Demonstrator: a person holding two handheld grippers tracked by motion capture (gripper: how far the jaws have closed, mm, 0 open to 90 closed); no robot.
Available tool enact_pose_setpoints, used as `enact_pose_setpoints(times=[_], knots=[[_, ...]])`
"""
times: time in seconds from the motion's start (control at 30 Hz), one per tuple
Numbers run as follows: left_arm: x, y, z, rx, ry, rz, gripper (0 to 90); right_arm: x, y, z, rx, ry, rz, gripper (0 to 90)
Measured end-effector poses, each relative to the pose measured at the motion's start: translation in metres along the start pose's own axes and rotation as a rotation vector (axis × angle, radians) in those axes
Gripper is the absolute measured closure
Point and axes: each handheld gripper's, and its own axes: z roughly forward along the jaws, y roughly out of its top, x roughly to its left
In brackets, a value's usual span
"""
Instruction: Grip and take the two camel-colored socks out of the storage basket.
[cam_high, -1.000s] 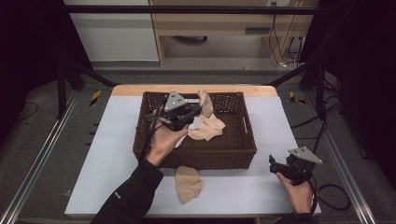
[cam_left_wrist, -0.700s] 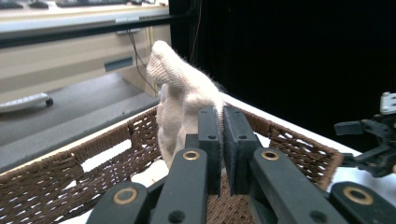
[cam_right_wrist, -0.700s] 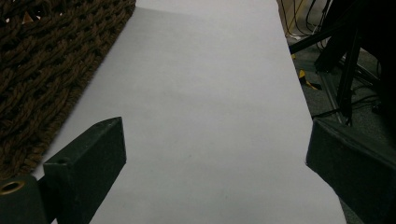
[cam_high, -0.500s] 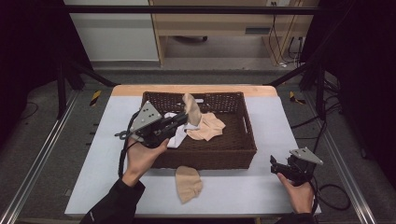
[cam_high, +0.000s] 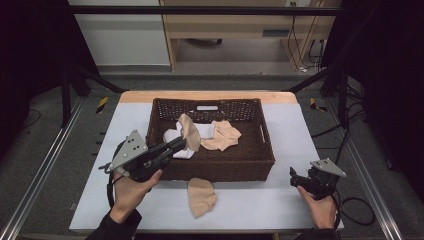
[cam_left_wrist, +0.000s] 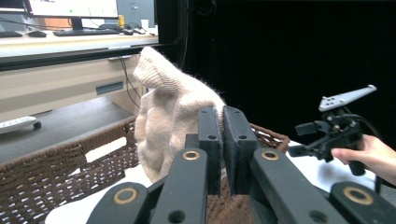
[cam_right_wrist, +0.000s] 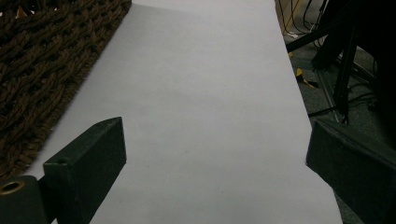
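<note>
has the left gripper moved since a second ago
Yes. The left gripper, shut on a beige sock, has pulled back from over the basket interior to its near-left rim.

There is one brown wicker basket (cam_high: 250, 160), lying between the two grippers. Beige socks number three: one (cam_high: 189, 132) pinched in the left gripper (cam_high: 181, 143) and hanging over the basket's near-left part, one (cam_high: 223, 135) lying in the basket just beyond that claw's tips, and one (cam_high: 202, 196) on the table in front of the basket, between the claws. One white cloth (cam_high: 177, 145) lies in the basket under the left claw. The right gripper (cam_high: 295, 176) makes two.
</note>
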Motion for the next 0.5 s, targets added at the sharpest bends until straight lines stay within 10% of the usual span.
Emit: enact_pose_setpoints(times=[0.5], knots=[[-0.024,-0.021,-0.017,0.014,-0.075,0.021,85.7,-0.001,-0.002,-0.001,0.004,-0.005,0.007,5.2]])
